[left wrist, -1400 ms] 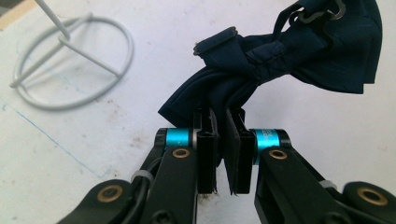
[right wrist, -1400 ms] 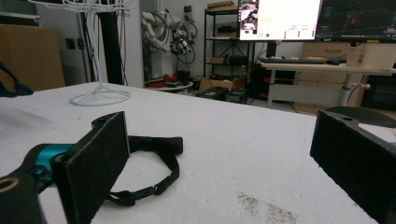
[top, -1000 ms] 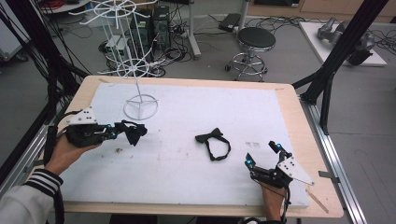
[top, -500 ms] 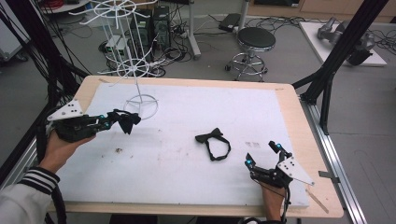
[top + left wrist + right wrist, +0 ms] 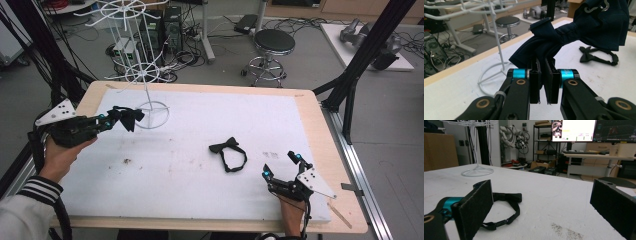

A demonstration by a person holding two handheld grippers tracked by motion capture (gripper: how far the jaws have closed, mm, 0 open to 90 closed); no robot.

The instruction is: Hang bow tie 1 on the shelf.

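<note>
White covers most of the worktop (image 5: 200,175), and a grey floor with cables lies behind it; the left tool (image 5: 111,119), at the left of the frame, has its jaws squeezed tight on a dark blue bow tie (image 5: 127,116) held up in the air near a white wire stand (image 5: 145,75); the right tool (image 5: 281,166), at the lower right, sits low with its jaws wide apart and nothing in them; a black bow tie (image 5: 227,152) lies flat on the worktop just beside it.
</note>
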